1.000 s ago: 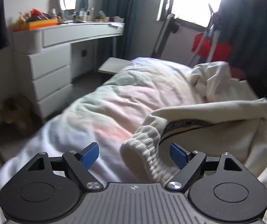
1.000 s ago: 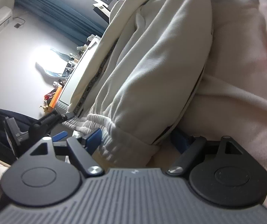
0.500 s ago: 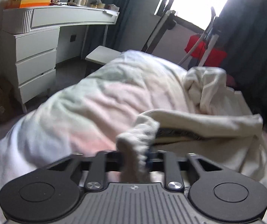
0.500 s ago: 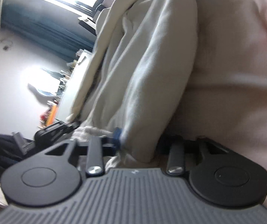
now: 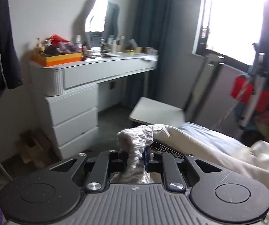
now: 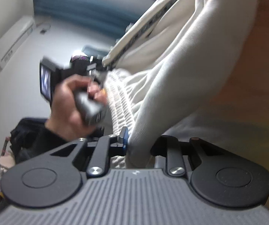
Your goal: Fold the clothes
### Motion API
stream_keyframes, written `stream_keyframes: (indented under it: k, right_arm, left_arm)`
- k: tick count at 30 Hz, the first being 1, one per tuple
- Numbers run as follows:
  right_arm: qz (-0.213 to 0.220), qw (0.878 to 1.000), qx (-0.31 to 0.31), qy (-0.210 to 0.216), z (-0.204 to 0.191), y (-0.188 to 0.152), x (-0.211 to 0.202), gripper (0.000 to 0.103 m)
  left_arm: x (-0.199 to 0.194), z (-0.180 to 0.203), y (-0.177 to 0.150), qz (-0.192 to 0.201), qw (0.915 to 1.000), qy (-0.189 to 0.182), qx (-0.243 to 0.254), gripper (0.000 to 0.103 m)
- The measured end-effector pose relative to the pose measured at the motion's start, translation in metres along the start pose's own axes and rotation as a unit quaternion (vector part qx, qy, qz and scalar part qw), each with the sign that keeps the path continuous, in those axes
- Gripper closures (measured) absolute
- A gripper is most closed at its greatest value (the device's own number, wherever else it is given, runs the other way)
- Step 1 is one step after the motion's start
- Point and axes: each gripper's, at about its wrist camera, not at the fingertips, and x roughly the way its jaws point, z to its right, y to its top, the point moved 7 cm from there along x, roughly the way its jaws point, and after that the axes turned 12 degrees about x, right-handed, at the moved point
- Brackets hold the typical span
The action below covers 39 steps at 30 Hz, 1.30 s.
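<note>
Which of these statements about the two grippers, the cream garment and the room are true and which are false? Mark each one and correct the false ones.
1. The left gripper is shut on the ribbed cuff of the cream garment. True.
2. The right gripper is open and holds nothing. False: it is shut on a fold of the cream garment.
3. An orange tray stands on the white dressing table. True.
4. The garment's black band is plain, with no lettering. False: white letters are printed on it.
5. In the right wrist view, a hand grips the handle of the other gripper. True.
</note>
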Motion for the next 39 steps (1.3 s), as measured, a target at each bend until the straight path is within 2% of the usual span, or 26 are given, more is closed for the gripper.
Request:
stream_keyframes:
  k: [2,6,8,10,12,14,15,18,20,24,25,29,33,35,38,39]
  right_arm:
    - [-0.032,0.999,0.002,-0.015,0.01,-0.002,0.022,0.078]
    - [-0.075,0.995,0.017,-0.066,0.042,0.0,0.044,0.075]
    - [-0.092,0.992,0.011,-0.088,0.049,0.001,0.047,0.074]
    - [-0.107,0.99,-0.004,-0.097,0.044,0.004,0.049,0.07]
    - [-0.12,0.987,-0.014,-0.106,0.032,0.015,0.051,0.065]
    - [-0.127,0.985,-0.022,-0.114,0.026,0.015,0.043,0.053]
    - [-0.131,0.984,-0.027,-0.118,0.025,0.012,0.038,0.05]
    - [-0.131,0.98,-0.076,-0.131,0.01,0.001,0.016,0.029]
    - [-0.111,0.978,-0.112,-0.14,-0.001,0.001,-0.008,0.02]
    - [-0.06,0.968,-0.18,-0.163,-0.022,0.024,-0.073,0.021]
    - [-0.043,0.965,-0.197,-0.169,-0.021,0.026,-0.102,0.021]
    - [0.031,0.942,-0.262,-0.205,-0.027,0.053,-0.193,0.021]
    - [0.091,0.915,-0.308,-0.243,-0.024,0.079,-0.264,0.021]
    - [0.121,0.904,-0.314,-0.265,-0.016,0.098,-0.292,0.021]
    - [0.164,0.892,-0.312,-0.285,0.001,0.128,-0.338,0.021]
    - [0.176,0.893,-0.302,-0.284,0.005,0.138,-0.346,0.021]
  left_arm:
    - [0.025,-0.007,-0.007,-0.018,0.9998,0.009,-0.004,0.085]
    - [0.066,-0.012,-0.048,-0.072,0.997,-0.016,-0.023,0.084]
    - [0.07,-0.013,-0.06,-0.081,0.9961,-0.024,-0.026,0.081]
    - [0.062,-0.014,-0.064,-0.078,0.9964,-0.026,-0.021,0.073]
    - [0.049,-0.014,-0.065,-0.077,0.9962,-0.037,-0.02,0.047]
    - [0.034,-0.012,-0.066,-0.077,0.9945,-0.067,-0.023,0.04]
    - [0.022,-0.013,-0.07,-0.072,0.9947,-0.07,-0.022,0.038]
    - [-0.019,0.0,-0.077,-0.056,0.996,-0.07,-0.002,0.027]
    - [-0.049,0.013,-0.082,-0.041,0.9958,-0.082,0.005,0.026]
    - [-0.114,0.047,-0.092,-0.006,0.9917,-0.128,0.007,0.019]
    - [-0.13,0.059,-0.095,0.003,0.9902,-0.139,0.014,0.019]
    - [-0.177,0.12,-0.115,0.002,0.9813,-0.19,0.031,0.014]
    - [-0.203,0.182,-0.129,-0.002,0.9728,-0.228,0.04,0.014]
    - [-0.207,0.213,-0.13,-0.005,0.971,-0.232,0.057,0.014]
    - [-0.21,0.263,-0.127,-0.001,0.9665,-0.241,0.088,0.014]
    - [-0.211,0.28,-0.125,0.002,0.9645,-0.244,0.1,0.014]
